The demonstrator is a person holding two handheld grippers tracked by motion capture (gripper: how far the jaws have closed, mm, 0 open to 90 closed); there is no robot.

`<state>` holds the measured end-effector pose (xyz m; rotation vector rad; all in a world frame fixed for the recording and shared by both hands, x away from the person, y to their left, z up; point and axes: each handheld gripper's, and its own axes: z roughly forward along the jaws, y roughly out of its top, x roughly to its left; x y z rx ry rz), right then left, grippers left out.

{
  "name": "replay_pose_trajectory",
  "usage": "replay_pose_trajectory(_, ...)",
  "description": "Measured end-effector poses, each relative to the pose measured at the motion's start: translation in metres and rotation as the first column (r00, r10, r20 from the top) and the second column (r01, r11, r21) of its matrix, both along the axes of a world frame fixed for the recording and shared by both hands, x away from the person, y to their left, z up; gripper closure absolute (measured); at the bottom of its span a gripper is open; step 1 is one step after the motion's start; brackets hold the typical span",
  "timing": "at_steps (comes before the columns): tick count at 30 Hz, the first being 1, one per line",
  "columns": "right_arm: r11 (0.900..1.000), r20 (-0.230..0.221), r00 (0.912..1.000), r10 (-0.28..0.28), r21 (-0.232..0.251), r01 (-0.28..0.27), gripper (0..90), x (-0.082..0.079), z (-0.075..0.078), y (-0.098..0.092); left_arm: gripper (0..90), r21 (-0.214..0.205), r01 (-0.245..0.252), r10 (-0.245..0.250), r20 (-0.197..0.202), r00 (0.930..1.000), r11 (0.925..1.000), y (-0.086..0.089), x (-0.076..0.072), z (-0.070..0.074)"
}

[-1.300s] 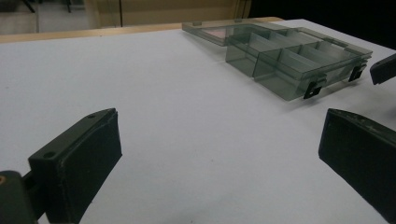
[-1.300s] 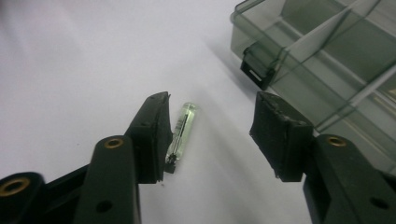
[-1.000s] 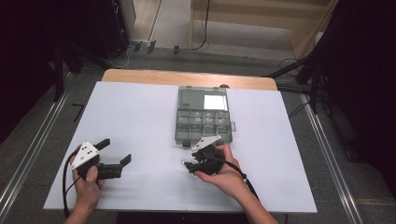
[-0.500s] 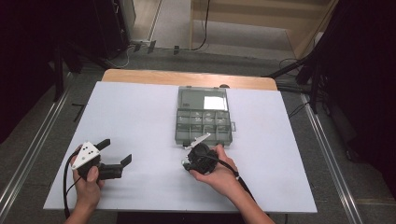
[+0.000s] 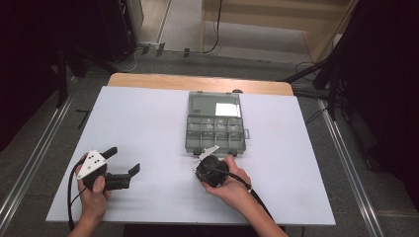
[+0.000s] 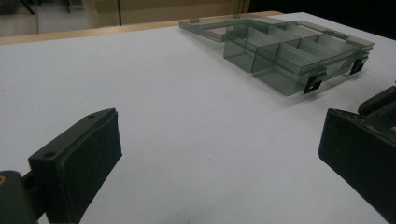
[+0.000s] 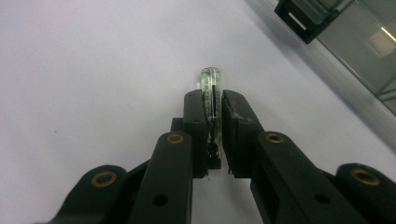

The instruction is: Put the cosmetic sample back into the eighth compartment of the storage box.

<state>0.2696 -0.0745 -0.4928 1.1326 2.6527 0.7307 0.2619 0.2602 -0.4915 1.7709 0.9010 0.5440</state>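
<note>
A small clear tube [image 7: 210, 77] with a dark line inside lies on the white table. My right gripper [image 7: 213, 100] has just been closing and its pads now press on the tube from both sides, with the tube's tip sticking out past them. From above, the right gripper [image 5: 200, 170] points down at the table just in front of a grey compartment box [image 5: 216, 123]. My left gripper [image 5: 123, 160] rests at the table's left with its jaws wide apart and nothing between them [image 6: 219, 126].
The grey see-through box [image 6: 289, 56] sits at mid-table with its lid folded back and black latches on its near edge [image 7: 303, 16]. The white tabletop [image 5: 143, 118] spreads wide around it. Metal rails and dark stands flank the table.
The right gripper's jaws have come together on the clear tube, and the right hand has edged slightly left. The left hand and gripper have stayed put.
</note>
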Motion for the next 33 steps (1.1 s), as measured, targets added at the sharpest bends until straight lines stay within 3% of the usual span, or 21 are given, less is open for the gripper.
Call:
replay_pose_trajectory(6, 0.9993, -0.001, 0.9999, 0.011, 0.036, -0.011, 82.6, 0.0, 0.001, -0.004, 0.0, -0.001, 0.001, -0.001, 0.001, 1.0, 1.0, 0.0, 0.0, 0.0)
replay_pose_trajectory(13, 0.996, 0.023, 0.9997, -0.003, 0.09, 0.001, 82.6, 0.001, 0.015, -0.015, 0.0, -0.002, 0.0, 0.0, 0.001, 1.0, 1.0, 0.0, 0.0, 0.0)
replay_pose_trajectory(33, 0.9888, 0.1, 0.993, -0.063, 0.141, 0.049, 82.6, 0.005, 0.039, -0.046, 0.0, 0.002, 0.004, -0.004, 0.003, 1.0, 1.0, 0.0, 0.0, 0.0)
